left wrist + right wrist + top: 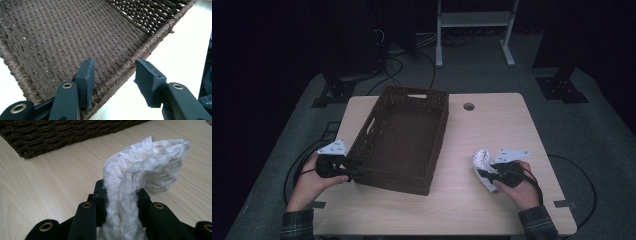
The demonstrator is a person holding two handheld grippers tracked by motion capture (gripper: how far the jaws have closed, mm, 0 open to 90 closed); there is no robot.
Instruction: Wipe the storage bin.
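We hold a crumpled white cloth [140,170] pinched tight in the jaws of the right gripper [490,172], at the lower right of the high view, just above the pale worktop [492,125]. The brown woven basket [404,137] lies up and to the left of it, its long axis running from lower left to upper centre of that frame. The left gripper [353,169] sits at the basket's near left corner; in the left gripper view its jaws stand partly open astride the rim, one inside against the weave and the other outside and clear of it. We judge that the right hand must carry the cloth leftward over the near wall.
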